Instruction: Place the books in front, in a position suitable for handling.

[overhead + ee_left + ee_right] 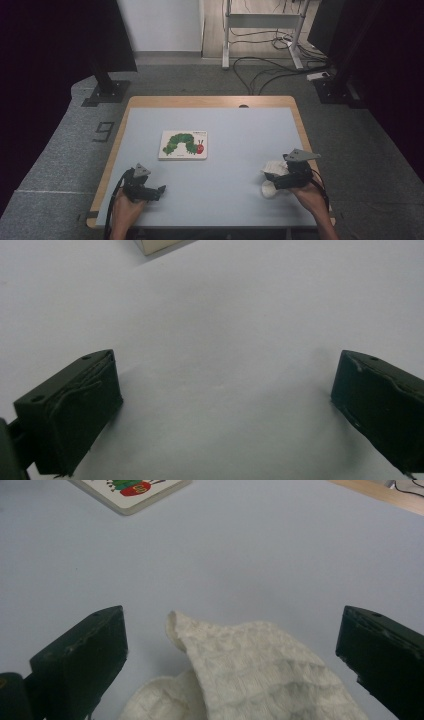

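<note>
Dim overhead room light, dark vignetted corners in high view, soft shadows on counter (225,200), gripper views mildly blurred, no glare.

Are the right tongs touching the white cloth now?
Apart. In the right gripper view the white cloth lies between the open right tongs, with bare table visible between it and each jaw.
</note>
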`<action>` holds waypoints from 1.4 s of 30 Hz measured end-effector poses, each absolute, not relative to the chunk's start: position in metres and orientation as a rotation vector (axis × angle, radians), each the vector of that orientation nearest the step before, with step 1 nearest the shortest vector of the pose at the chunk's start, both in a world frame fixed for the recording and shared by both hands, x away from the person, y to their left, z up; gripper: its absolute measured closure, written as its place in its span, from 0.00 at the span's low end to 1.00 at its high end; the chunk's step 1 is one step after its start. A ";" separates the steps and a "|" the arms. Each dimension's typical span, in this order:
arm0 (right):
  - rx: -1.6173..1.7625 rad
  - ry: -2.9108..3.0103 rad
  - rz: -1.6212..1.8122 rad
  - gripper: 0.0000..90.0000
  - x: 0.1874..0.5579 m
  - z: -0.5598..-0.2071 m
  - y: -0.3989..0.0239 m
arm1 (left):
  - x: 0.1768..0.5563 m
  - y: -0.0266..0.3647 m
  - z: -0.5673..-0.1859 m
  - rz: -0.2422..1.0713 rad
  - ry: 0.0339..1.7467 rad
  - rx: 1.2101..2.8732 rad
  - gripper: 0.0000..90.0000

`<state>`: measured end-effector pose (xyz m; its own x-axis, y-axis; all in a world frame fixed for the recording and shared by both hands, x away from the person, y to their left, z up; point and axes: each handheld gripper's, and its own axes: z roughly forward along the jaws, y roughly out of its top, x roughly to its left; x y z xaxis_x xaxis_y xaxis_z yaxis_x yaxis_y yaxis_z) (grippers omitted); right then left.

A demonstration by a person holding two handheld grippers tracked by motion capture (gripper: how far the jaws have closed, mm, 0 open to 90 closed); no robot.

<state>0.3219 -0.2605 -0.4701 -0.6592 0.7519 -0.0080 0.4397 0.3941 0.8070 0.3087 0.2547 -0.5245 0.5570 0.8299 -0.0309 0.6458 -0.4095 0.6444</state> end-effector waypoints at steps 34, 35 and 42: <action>0.897 2.339 1.208 0.00 0.364 -0.459 -0.170 | 0.384 0.250 -0.488 0.392 1.005 2.231 0.03; 0.897 2.343 1.209 0.00 0.365 -0.459 -0.167 | 0.386 0.249 -0.488 0.388 1.005 2.243 0.03; 0.878 2.361 1.221 0.00 0.378 -0.462 -0.147 | 0.398 0.246 -0.490 0.374 0.967 2.267 0.03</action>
